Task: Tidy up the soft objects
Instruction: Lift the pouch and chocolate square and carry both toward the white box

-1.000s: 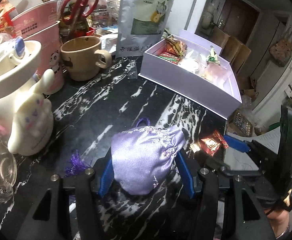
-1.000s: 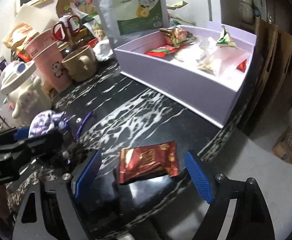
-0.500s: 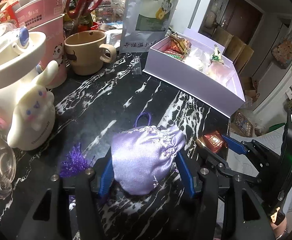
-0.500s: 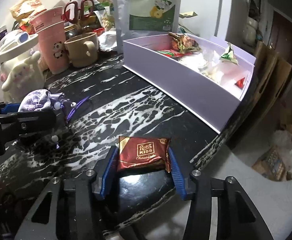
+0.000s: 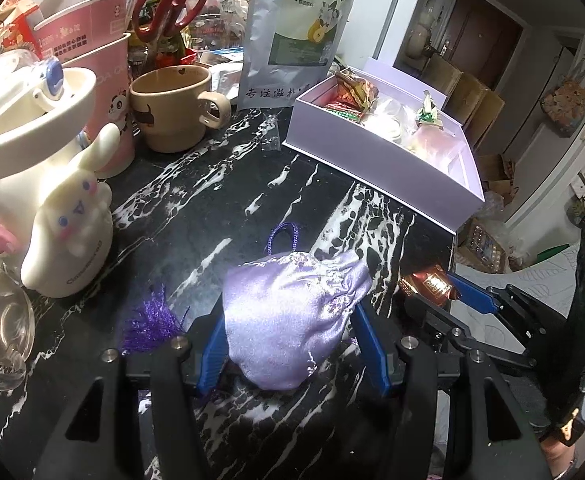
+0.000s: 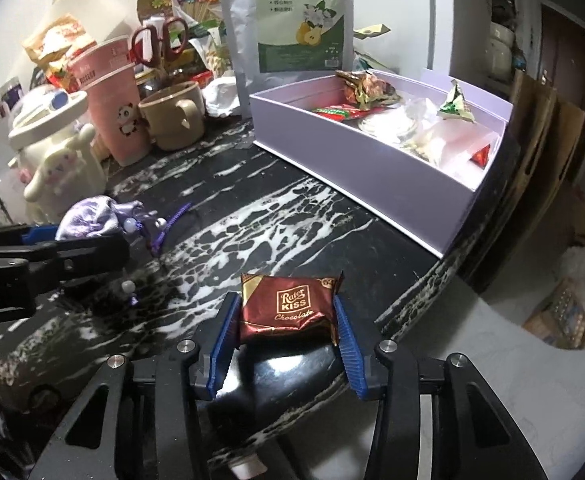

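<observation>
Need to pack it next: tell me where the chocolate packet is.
In the right wrist view, the chocolate packet lies at the marble counter's near edge, between the closing right gripper's blue fingers.

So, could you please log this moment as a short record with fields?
left gripper: shut on the lilac satin pouch
right gripper: jaws closing, pads against the red chocolate packet
surface: black marble counter
container: lilac box, open, already holding wrapped snacks
nearby: tan mug, white bunny figure
</observation>
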Available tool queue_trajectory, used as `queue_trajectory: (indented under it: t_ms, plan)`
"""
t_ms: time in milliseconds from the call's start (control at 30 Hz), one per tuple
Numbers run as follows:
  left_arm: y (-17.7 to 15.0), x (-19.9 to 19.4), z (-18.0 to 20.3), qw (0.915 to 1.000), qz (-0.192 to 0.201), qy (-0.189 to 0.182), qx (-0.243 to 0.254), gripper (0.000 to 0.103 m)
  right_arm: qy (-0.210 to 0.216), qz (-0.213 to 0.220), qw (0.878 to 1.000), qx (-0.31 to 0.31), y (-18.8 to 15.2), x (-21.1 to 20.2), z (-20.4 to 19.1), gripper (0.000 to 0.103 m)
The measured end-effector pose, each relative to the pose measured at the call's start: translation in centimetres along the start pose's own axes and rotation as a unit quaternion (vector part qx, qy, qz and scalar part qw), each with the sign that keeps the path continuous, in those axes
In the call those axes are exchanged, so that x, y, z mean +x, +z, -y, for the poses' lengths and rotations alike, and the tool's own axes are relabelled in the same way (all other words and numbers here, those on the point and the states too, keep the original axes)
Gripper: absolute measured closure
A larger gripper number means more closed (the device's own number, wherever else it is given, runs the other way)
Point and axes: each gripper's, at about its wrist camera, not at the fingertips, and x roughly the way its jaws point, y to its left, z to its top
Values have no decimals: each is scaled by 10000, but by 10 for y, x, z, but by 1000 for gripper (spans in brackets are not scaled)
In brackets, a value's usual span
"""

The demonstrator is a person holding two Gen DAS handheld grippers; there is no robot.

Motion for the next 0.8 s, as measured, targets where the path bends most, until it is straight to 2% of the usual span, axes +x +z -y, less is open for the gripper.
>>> queue_trajectory:
  t_ms: [400,800]
  plan:
    - [-1,-14,21,9992,179,-196,284,46,114,193,9995,203,-3,-34,1,57]
    - [-3,-44,54,9948,559,-498,693,46,-91,744,9965,357,-5,-87,8,57]
